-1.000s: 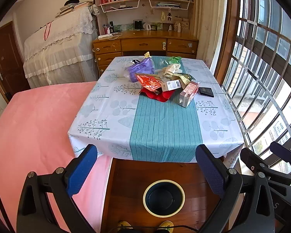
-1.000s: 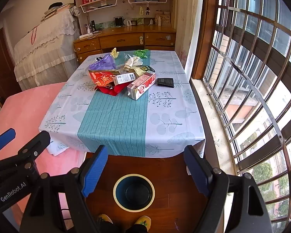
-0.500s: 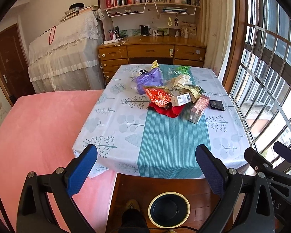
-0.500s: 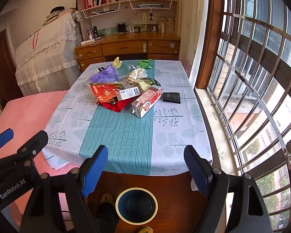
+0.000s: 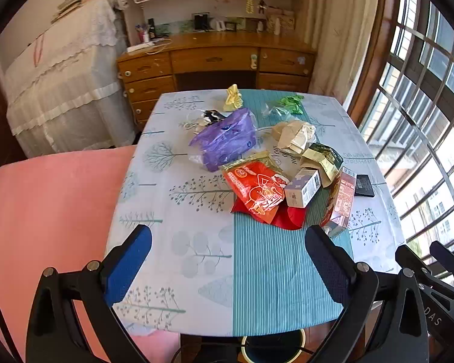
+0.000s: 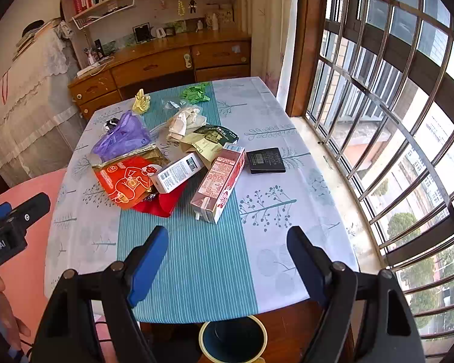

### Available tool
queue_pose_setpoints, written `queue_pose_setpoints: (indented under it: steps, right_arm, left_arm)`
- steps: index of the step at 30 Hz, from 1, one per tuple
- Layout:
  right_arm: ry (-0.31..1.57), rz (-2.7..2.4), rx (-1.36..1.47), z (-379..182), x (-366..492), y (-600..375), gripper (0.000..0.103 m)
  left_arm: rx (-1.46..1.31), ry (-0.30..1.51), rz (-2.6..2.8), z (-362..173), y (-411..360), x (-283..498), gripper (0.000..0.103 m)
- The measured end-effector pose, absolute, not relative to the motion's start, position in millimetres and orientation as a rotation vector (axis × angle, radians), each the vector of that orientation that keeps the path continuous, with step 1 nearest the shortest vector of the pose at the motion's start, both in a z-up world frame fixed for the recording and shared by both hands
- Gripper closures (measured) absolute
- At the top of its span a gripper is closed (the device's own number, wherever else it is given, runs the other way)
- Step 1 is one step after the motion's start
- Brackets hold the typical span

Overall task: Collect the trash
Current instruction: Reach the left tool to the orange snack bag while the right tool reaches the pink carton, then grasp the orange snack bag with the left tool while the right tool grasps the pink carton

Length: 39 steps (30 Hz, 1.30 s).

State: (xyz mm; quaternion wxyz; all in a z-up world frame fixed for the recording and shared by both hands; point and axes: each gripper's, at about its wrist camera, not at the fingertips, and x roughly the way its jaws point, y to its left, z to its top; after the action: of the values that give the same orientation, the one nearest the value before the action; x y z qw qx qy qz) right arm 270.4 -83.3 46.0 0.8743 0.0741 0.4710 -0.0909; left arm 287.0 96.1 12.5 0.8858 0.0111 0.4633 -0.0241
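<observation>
Right wrist view, left to right: left gripper (image 6: pixel 3 227) (jaw spacing hidden here, wide apart in its own view), orange wrapper (image 6: pixel 125 181), pink carton (image 6: pixel 218 184) mid-desk (image 6: pixel 272 211), right gripper (image 6: pixel 227 260) open and empty, bin (image 6: pixel 233 337) below desk edge.

Both grippers are now closer to the table (image 5: pixel 196 272) than before, up over its near edge. The pile of trash (image 5: pixel 257 187) looks bigger and nearer in both views. The bin (image 6: pixel 233 337) on the floor now sits mostly hidden under the table edge, low in the picture. The shoes seen earlier are out of sight now.
</observation>
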Motion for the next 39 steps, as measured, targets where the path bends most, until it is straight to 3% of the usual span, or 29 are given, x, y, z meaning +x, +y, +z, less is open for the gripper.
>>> queue_pose_setpoints:
  steps: [7, 13, 20, 30, 36, 39]
  right_arm:
    - [1.060, -0.282, 0.230, 14, 317, -82, 0.022]
    - [1.097, -0.339, 0.250, -5, 340, -87, 0.022]
    - [1.113, -0.360, 0.266, -17, 363, -95, 0.022]
    - [1.190, -0.361, 0.317, -50, 391, -102, 0.022]
    - [1.248, -0.342, 0.414, -74, 404, -112, 0.035]
    - [1.284, -0.355, 0.424, -85, 410, -115, 0.047]
  left_arm:
    - [0.233, 1.061, -0.282, -3, 67, 380, 0.003]
    - [0.377, 1.204, -0.476, -51, 31, 430, 0.003]
    - [0.475, 1.452, -0.550, -132, 13, 450, 0.003]
    - [0.401, 1.588, -0.517, -175, 29, 466, 0.003]
    - [0.322, 1.592, -0.500, -169, 47, 469, 0.003]
    - [0.259, 1.611, -0.496, -163, 59, 476, 0.003]
